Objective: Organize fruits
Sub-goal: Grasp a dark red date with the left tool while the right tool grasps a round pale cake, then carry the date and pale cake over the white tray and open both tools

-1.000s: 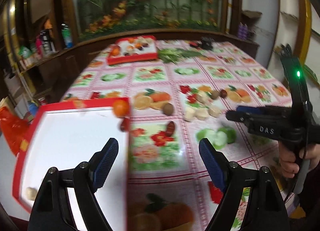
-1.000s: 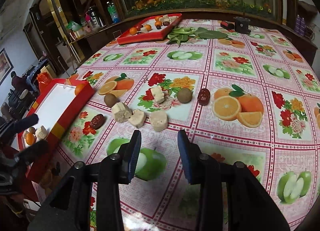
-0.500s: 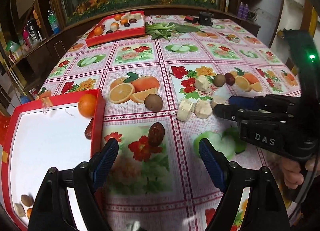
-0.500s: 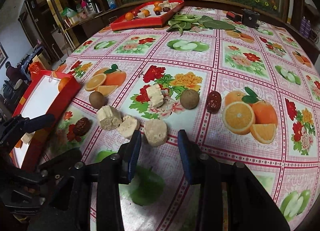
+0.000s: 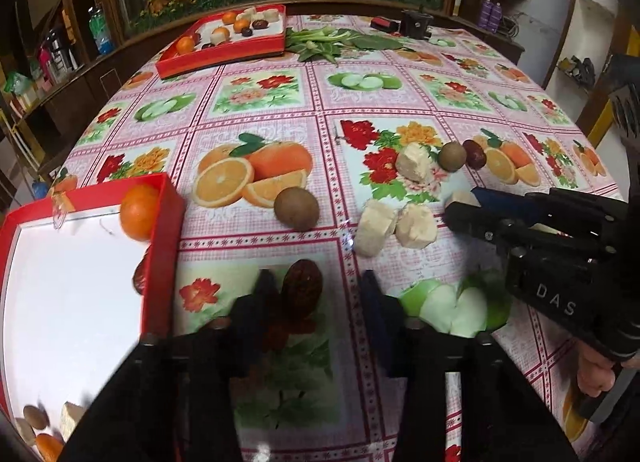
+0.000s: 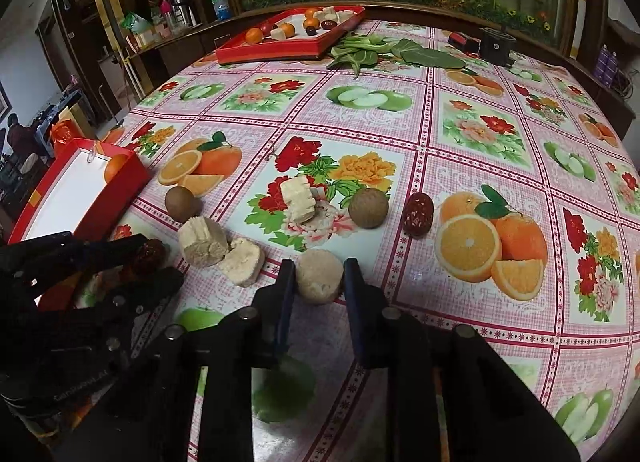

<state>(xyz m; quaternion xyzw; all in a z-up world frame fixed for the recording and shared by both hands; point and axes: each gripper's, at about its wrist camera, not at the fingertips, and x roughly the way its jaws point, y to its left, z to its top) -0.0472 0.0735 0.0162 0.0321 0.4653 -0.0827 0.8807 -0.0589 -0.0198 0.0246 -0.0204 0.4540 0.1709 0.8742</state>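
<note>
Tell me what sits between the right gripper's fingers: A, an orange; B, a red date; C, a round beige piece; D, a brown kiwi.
C: the right gripper has its fingers on either side of the beige piece on the table.

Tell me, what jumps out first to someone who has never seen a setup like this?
Probably the loud tablecloth, printed with oranges, apples and flowers, with real food scattered on it. Two black tongs reach in: the right tongs straddle a pale round cake, while the left tongs close in around a dark red date. A red tray holding an orange sits at the table's left edge.
</note>
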